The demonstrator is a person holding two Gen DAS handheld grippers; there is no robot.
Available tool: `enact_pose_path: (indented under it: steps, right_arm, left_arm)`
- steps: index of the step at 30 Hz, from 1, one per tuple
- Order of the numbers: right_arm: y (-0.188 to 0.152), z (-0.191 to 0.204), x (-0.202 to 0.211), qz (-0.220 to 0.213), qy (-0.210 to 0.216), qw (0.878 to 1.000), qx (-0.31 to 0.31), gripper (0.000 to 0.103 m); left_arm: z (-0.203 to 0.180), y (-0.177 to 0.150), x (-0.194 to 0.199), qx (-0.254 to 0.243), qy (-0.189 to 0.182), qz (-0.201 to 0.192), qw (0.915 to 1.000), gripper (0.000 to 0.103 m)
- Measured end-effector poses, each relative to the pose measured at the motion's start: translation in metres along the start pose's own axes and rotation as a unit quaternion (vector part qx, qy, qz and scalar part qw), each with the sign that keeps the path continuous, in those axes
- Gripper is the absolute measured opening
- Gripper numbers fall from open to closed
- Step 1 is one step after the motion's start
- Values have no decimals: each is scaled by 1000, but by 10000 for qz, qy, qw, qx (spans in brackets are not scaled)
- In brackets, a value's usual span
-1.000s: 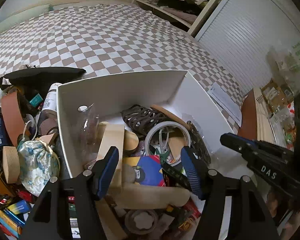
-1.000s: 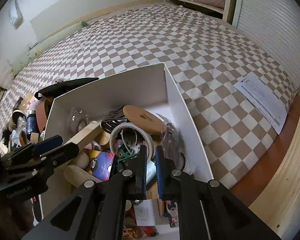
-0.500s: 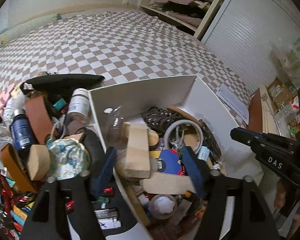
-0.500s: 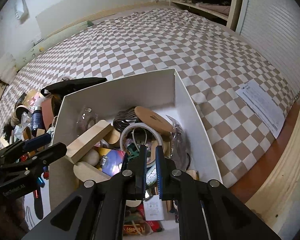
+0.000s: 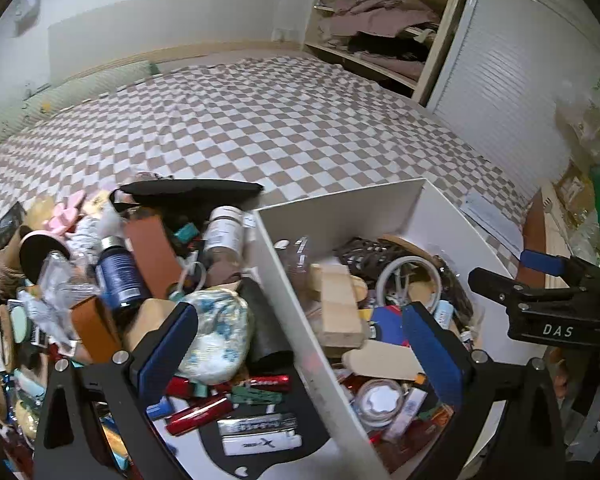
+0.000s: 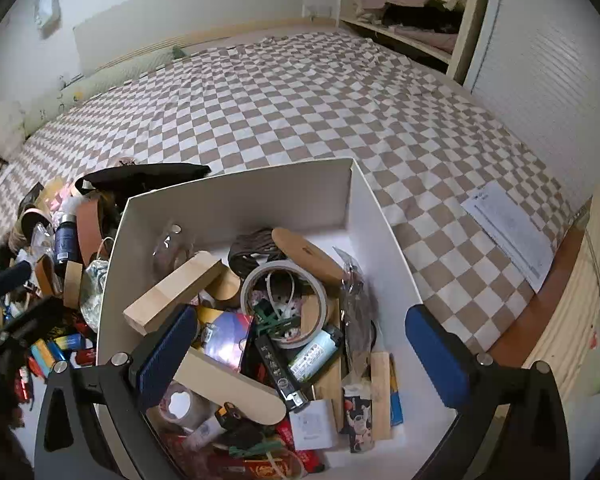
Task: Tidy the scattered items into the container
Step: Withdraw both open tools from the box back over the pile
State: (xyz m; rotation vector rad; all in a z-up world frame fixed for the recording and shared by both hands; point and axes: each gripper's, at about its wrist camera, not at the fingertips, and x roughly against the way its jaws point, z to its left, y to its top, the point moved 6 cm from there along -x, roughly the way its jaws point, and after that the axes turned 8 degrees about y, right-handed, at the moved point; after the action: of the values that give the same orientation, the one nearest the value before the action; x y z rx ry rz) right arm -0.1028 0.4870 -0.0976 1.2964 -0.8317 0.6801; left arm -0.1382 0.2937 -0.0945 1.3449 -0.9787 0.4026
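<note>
Both grippers now stand with jaws wide apart and empty — the right gripper (image 6: 296,354), pinched together half a second ago, has opened above the white box (image 6: 236,196), so whatever it carried is likely dropped in. The left gripper (image 5: 300,340) has swung leftward and now straddles the box's left wall, heading for the scattered pile (image 5: 112,280) just outside. Much remains there: a blue bottle (image 5: 120,276), a floral pouch (image 5: 216,332), red batteries (image 5: 200,416). The wall itself and a tilted wooden block (image 6: 172,292) crowd the path — items overlap tightly, so picking one cleanly looks awkward.
</note>
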Motion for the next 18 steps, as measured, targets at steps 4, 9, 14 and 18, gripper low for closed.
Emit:
enact_pose_path:
  steps: [4,9,14,18]
  right_arm:
    - [5,7,-7,-86,-22,9999,53,103]
    - [12,18,-6,-217,34,9997,115,103]
    - [15,32,5,-338,55,9992,201,103]
    - [15,49,15,-442,160,9986,221,103]
  left_arm:
    - [14,-1,7,65,158,-32,9998,103]
    - [30,-4,14,156,285,-11,9995,103]
    - [47,-6,21,264,487,-4,9985,103]
    - [63,-8,31,340,600,-45,9976,103]
